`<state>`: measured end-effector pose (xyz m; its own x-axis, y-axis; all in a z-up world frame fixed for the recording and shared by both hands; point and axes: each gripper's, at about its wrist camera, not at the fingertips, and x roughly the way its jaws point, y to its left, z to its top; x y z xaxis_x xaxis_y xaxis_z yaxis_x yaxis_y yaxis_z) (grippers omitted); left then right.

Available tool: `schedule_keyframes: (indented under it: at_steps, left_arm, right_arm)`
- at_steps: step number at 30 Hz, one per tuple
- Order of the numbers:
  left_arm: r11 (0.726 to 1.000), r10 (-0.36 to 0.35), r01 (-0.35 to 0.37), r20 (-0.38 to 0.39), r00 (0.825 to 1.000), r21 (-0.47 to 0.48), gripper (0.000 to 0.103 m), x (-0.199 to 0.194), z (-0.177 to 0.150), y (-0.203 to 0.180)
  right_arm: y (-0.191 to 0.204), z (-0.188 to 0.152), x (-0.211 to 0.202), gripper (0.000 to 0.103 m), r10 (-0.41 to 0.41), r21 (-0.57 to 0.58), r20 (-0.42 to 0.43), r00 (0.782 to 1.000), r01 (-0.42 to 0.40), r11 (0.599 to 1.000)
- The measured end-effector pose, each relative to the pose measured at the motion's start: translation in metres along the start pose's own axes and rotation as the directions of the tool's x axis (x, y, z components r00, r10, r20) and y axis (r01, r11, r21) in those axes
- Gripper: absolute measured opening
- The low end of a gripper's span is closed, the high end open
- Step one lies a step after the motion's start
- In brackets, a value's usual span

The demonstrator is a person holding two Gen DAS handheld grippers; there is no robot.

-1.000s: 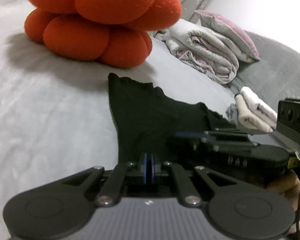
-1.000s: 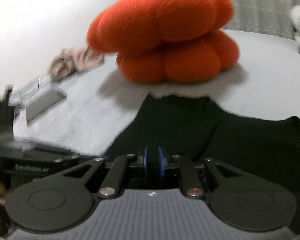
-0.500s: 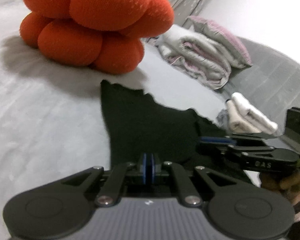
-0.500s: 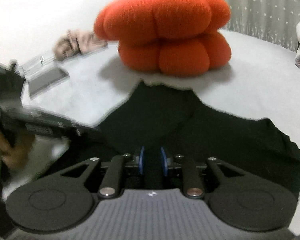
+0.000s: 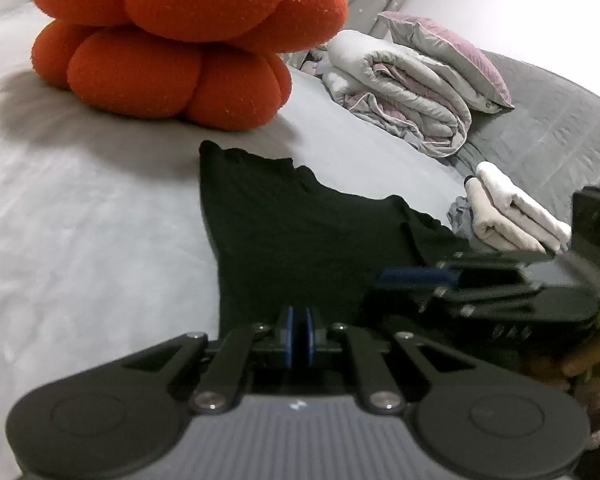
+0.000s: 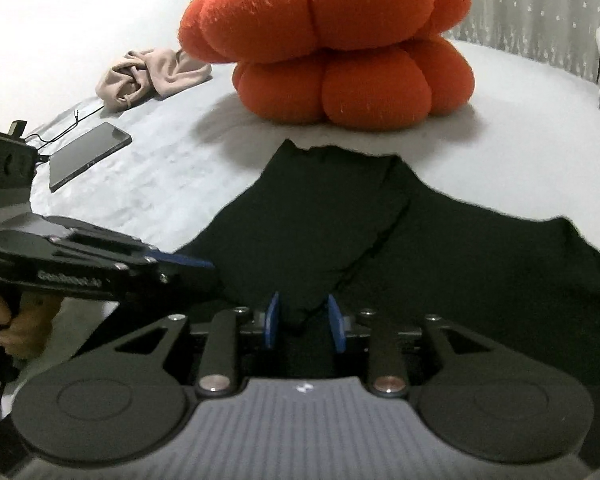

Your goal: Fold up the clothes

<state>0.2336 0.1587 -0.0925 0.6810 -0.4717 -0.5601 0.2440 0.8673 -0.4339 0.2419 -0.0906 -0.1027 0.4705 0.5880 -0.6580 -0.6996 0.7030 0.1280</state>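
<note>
A black garment (image 5: 300, 224) lies on the light grey bed, partly folded; it also shows in the right wrist view (image 6: 380, 236). My left gripper (image 5: 298, 336) sits at its near edge with its blue pads almost together; the dark cloth makes it hard to see if any is pinched. My right gripper (image 6: 302, 322) has its blue pads apart, with a fold of the black cloth lying between them. Each gripper shows in the other's view: the right one (image 5: 480, 292) and the left one (image 6: 100, 272).
A big orange knotted cushion (image 5: 180, 36) sits beyond the garment. Rolled bedding and a pillow (image 5: 412, 92) and folded pale cloths (image 5: 512, 216) lie to the right. A dark tablet with a cable (image 6: 88, 154) and a beige crumpled cloth (image 6: 152, 74) lie to the left.
My right gripper's pads have spread apart over the last second and let go of the black cloth. The garment has settled flatter on the bed.
</note>
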Motion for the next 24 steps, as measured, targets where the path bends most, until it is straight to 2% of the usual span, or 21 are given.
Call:
schedule_keyframes:
  at_steps: [6, 8, 10, 12, 14, 17, 24]
  left_arm:
    - [1.000, 0.020, -0.020, -0.009, 1.000, -0.016, 0.011, 0.003, 0.002, -0.004]
    - [0.999, 0.033, -0.033, -0.017, 0.999, -0.010, 0.017, 0.004, 0.004, -0.010]
    - [0.999, 0.046, -0.046, -0.027, 0.999, -0.002, 0.030, 0.004, 0.007, -0.018]
    - [0.997, 0.073, -0.073, -0.042, 0.996, 0.000, 0.038, 0.004, 0.009, -0.029]
    - [0.995, 0.095, -0.095, -0.065, 0.993, 0.006, 0.039, 0.002, 0.008, -0.041]
    - [0.996, 0.093, -0.093, -0.110, 0.990, -0.001, 0.040, -0.006, 0.003, -0.059]
    - [0.994, 0.108, -0.108, -0.151, 0.983, 0.014, 0.044, -0.043, -0.022, -0.095]
  right_arm:
    - [0.004, 0.004, -0.037, 0.032, -0.034, 0.083, 0.020, 0.999, 0.032, 0.996]
    - [0.003, -0.002, -0.056, 0.034, -0.039, 0.145, 0.030, 0.999, 0.034, 0.989]
    - [-0.001, -0.010, -0.074, 0.034, -0.047, 0.214, 0.039, 0.998, 0.038, 0.976]
    - [-0.004, -0.019, -0.092, 0.035, -0.057, 0.274, 0.048, 0.997, 0.042, 0.961]
    - [-0.006, -0.029, -0.109, 0.036, -0.078, 0.314, 0.051, 0.996, 0.058, 0.948]
    - [-0.007, -0.044, -0.133, 0.038, -0.134, 0.352, 0.042, 0.990, 0.111, 0.929]
    - [0.002, -0.080, -0.181, 0.043, -0.203, 0.419, 0.017, 0.979, 0.177, 0.890]
